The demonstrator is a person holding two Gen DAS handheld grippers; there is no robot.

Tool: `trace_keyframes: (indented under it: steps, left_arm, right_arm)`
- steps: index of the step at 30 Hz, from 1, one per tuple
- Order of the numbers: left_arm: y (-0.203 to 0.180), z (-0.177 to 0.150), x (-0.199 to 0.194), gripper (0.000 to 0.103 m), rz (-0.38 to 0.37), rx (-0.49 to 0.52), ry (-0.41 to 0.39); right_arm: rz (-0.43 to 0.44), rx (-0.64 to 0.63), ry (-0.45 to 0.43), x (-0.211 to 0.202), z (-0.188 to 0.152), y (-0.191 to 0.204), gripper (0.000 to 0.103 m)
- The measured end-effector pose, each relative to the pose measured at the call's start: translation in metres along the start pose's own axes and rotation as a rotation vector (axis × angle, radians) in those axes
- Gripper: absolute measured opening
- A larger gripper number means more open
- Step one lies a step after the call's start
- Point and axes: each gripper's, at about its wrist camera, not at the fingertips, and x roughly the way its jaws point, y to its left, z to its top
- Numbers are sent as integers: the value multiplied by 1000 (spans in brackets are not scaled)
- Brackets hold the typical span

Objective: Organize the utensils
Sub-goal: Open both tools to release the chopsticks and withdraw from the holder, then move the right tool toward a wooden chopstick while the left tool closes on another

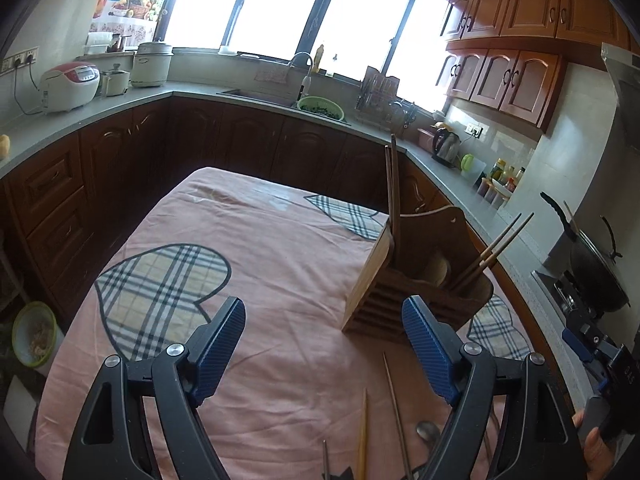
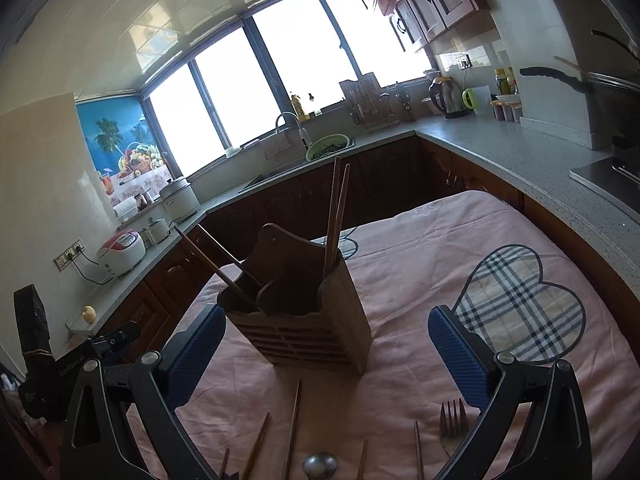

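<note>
A wooden utensil holder stands on the pink tablecloth with chopsticks leaning out of it. My left gripper is open and empty, left of the holder. My right gripper is open and empty, just in front of the holder. Loose chopsticks, a spoon and a fork lie on the cloth near the grippers.
The table has plaid heart patches. Dark cabinets and a grey counter surround it, with rice cookers, a sink with a green colander, a kettle and a wok.
</note>
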Motion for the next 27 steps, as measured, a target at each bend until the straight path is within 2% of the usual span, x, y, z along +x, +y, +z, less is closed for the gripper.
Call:
trace_keyframes:
  steps: [10, 20, 25, 27]
  left_arm:
    - [-16, -27, -42, 80, 49, 53, 93]
    - [-14, -52, -53, 80, 74, 66, 153]
    - [-20, -53, -51, 79, 88, 83, 177]
    - [-22, -53, -47, 79, 90, 93, 187]
  right_arm:
    - [-91, -106, 45, -35, -48, 16, 102]
    - [-122, -105, 96, -50, -88, 14, 101]
    - [-138, -97, 119, -48, -98, 12, 94]
    - [-143, -90, 133, -45, -101, 10, 85]
